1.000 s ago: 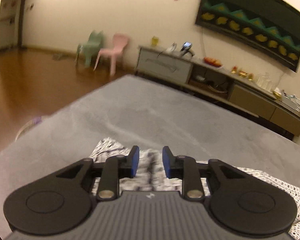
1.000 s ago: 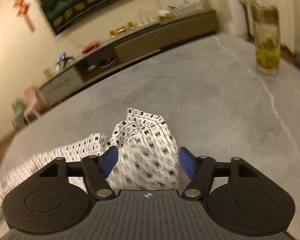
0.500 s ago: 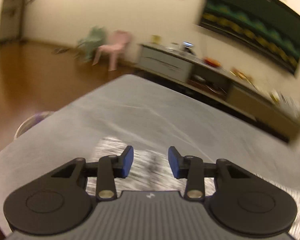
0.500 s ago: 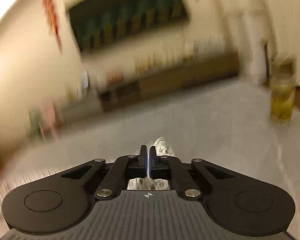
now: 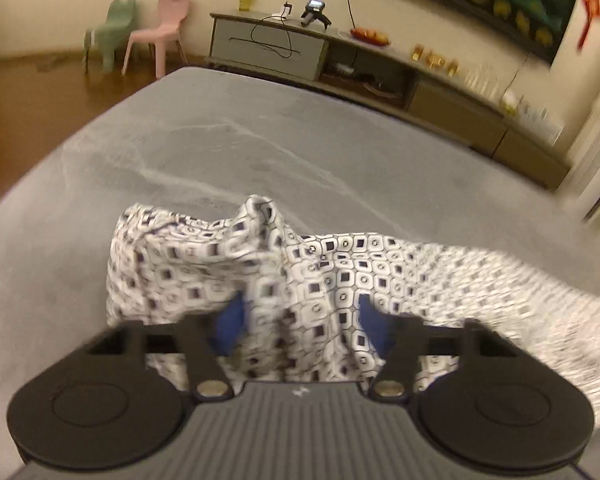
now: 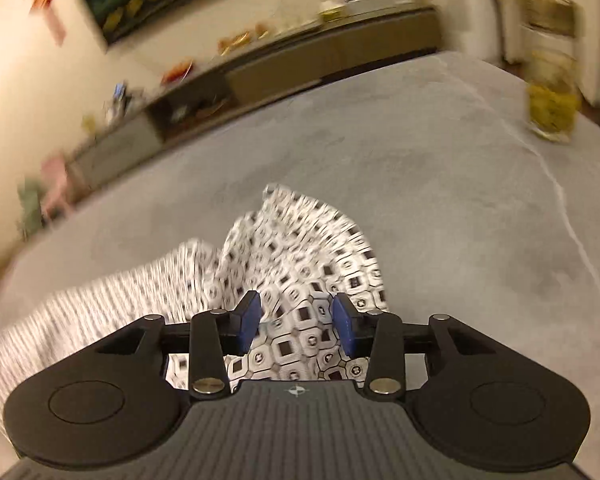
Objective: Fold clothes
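The patterned cloth (image 5: 340, 264) lay bunched on the grey table (image 5: 260, 148), towards its near edge. The left gripper (image 5: 300, 320) stood with fingers apart, fabric heaped between them. The right gripper (image 6: 296, 322) was also spread (cloth between its blue pads). A jar (image 6: 552, 92) stood near the far right corner.

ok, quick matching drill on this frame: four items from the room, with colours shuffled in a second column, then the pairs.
Items:
1. gripper pads
2. bed cover
3. chair next to the green one
4. patterned garment

Colours:
A. pink
B. white with dark squares
C. blue
D. grey

Pairs: 1-C, 2-D, 3-A, 4-B
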{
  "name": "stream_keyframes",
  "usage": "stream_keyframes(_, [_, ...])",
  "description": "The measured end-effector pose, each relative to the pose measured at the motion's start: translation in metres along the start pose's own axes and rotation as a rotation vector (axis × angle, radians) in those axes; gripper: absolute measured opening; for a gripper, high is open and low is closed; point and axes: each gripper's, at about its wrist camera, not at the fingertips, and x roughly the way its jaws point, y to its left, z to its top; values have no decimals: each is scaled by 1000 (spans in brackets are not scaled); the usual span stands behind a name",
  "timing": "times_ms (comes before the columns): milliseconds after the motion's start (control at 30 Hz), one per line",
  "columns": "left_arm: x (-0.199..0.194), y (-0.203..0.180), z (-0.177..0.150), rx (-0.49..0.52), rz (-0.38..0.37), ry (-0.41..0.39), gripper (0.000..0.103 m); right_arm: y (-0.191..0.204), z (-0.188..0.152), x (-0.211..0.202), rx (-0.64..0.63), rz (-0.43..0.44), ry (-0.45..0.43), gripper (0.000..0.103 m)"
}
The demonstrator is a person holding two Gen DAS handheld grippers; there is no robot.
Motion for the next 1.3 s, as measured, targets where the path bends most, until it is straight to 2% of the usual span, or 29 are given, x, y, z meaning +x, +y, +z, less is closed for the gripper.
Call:
stream_keyframes(33, [-1, 2, 5, -8, 9, -27, 5, 6, -1, 2, -34, -11, 11, 37])
stream_keyframes(67, [-2, 4, 9, -16, 19, -54, 5, 8, 0, 1, -62, -11, 4, 9])
stream_keyframes(100, [-13, 13, 17, -54, 29, -117, 4, 7, 1, -5, -72, 4, -25, 0])
stream_keyframes(167, [-39, 39, 28, -166, 62, -222, 4, -2, 4, -34, -26, 80, -153, 0])
stream_keyframes(233, [-54, 53, 30, -193, 140, -252, 4, -12, 2, -55, 37, 136, -235, 0])
stream_keyframes(267, [-58, 53, 31, -180, 167, -252, 6, -16, 2, -61, 62, 152, -253, 0])
stream_keyframes(300, [-61, 46, 29, -149, 174, -245, 13, -18, 1, -58, 75, 150, -235, 0])
stream_keyframes(333, [-65, 33, 24, -107, 157, -240, 19, -20, 1, -55, 88, 148, -217, 0])
stream_keyframes(400, [-75, -1, 12, -18, 105, -234, 26, -18, -1, -54, 80, 151, -200, 0])
stream_keyframes(467, [-90, -45, 2, 51, 4, -223, 35, 10, -10, -70, -78, 182, -259, 0])
stream_keyframes(533, [-105, -90, -8, 114, -140, -217, 45, 41, -22, -85, -248, 215, -306, 0])
stream_keyframes(567, [-112, -113, -11, 144, -219, -206, 49, 64, -36, -89, -360, 239, -304, 0])
stream_keyframes(600, [-117, -137, -12, 178, -311, -184, 58, 86, -51, -93, -466, 256, -296, 0])
stream_keyframes(633, [-116, -160, -14, 211, -388, -152, 67, 104, -67, -94, -558, 257, -278, 0])
stream_keyframes(700, [-109, -206, -19, 273, -526, -83, 74, 133, -100, -92, -736, 230, -257, 0])
stream_keyframes(767, [-94, -252, -28, 352, -579, -17, 75, 148, -117, -92, -848, 223, -251, 0])
stream_keyframes(833, [-73, -287, -40, 415, -571, 32, 75, 152, -120, -96, -873, 248, -239, 0])
stream_keyframes(933, [-42, -287, -46, 320, -536, 105, 72, 157, -121, -100, -891, 279, -220, 0])
stream_keyframes(967, [-31, -286, -47, 282, -523, 129, 67, 158, -120, -100, -895, 285, -218, 0])
stream_keyframes(1000, [-21, -284, -49, 245, -511, 153, 55, 156, -119, -101, -897, 286, -215, 0])
stream_keyframes(1033, [-10, -282, -50, 207, -498, 177, 47, 154, -119, -101, -897, 284, -208, 0])
stream_keyframes(1067, [0, -281, -52, 169, -485, 201, 46, 151, -117, -100, -892, 279, -195, 0])
stream_keyframes(1133, [21, -278, -55, 93, -459, 249, 48, 149, -115, -97, -886, 273, -178, 0])
stream_keyframes(1167, [31, -276, -56, 55, -446, 272, 52, 149, -114, -95, -884, 271, -171, 0])
stream_keyframes(1233, [38, -269, -61, -2, -442, 291, 67, 149, -111, -91, -880, 266, -157, 0])
stream_keyframes(1300, [41, -266, -69, -35, -446, 308, 71, 149, -107, -90, -867, 271, -163, 0])
